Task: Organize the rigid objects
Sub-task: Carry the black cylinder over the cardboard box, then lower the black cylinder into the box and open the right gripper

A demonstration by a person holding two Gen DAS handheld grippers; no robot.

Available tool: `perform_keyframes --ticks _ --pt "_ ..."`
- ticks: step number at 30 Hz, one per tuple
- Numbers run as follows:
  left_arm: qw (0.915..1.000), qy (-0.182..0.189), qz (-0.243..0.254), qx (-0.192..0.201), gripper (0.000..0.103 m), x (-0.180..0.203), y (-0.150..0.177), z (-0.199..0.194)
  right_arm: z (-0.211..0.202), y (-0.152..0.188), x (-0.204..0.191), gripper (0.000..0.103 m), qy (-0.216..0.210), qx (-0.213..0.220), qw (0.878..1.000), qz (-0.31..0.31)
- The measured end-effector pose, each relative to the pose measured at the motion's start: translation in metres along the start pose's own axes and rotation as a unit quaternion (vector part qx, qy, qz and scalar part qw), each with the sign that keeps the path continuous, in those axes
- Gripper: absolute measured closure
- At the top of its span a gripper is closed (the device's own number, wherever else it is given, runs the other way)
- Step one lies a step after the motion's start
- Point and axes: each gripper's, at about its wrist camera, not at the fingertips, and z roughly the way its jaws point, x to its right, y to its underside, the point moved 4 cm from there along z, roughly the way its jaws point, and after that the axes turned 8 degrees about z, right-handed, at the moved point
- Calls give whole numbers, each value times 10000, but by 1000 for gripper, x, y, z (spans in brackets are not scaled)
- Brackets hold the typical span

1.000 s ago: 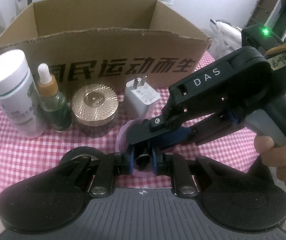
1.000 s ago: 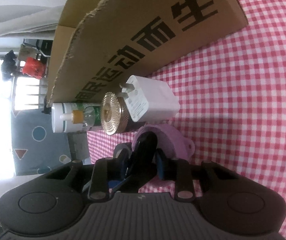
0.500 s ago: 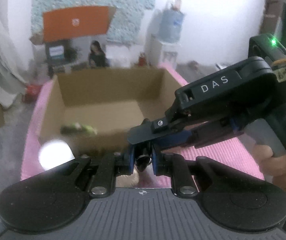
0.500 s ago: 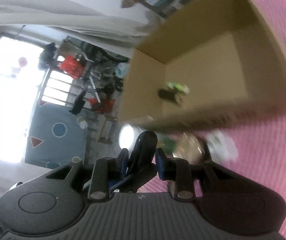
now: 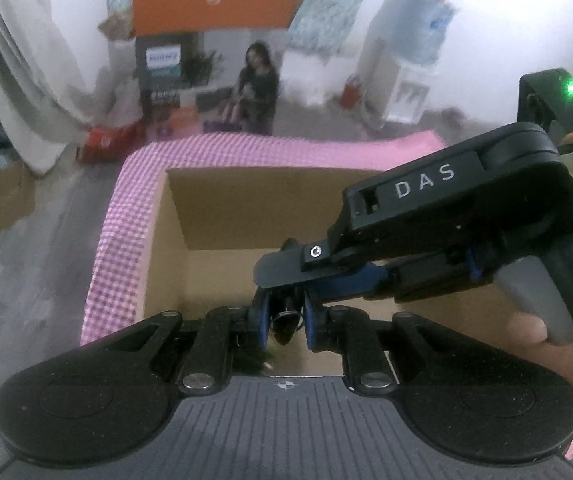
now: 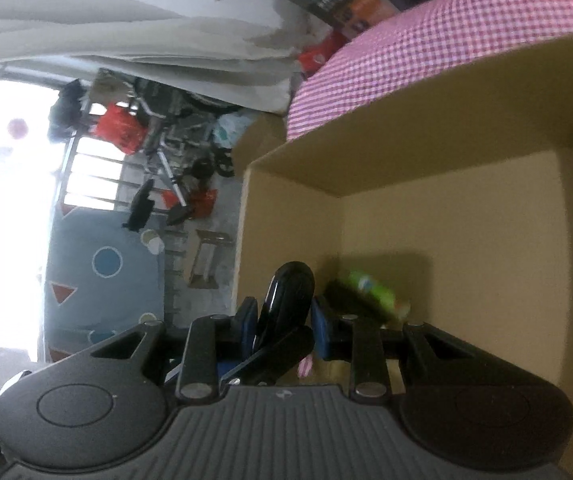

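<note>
Half a second before, both grippers had hung short of the cardboard box (image 5: 174, 240); they had since moved over its open top, and the white bottle and gold jar had dropped out of view. The box sat on a pink checked cloth (image 5: 126, 232), with a green bottle (image 6: 374, 292) lying blurred on the box floor. The left gripper (image 5: 284, 314) and right gripper (image 6: 284, 320) (crossed, each blocking the other's view) were both closed narrowly on one small dark object (image 5: 286, 316) above the box floor.
</note>
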Motion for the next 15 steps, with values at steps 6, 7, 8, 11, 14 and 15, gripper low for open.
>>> perform_keyframes --ticks 6,7,8,11,14,15 --pt "9976 -524 176 -421 85 -18 -7 33 43 -34 14 72 227 -150 9992 296" --pt "9966 -640 222 -460 85 -19 -9 35 50 -38 17 72 238 -185 9989 353" --pt "9959 -725 258 -483 83 -20 -7 37 56 -40 18 71 262 -210 9987 393" --pt "9954 -804 379 -348 74 -20 -9 34 70 -43 25 71 407 -213 9980 441" --pt "9955 -818 388 -268 72 -19 -11 28 76 -43 31 71 440 -279 9970 564" --pt "9958 -807 372 -241 72 -19 -11 25 74 -42 31 71 439 -275 9971 556"
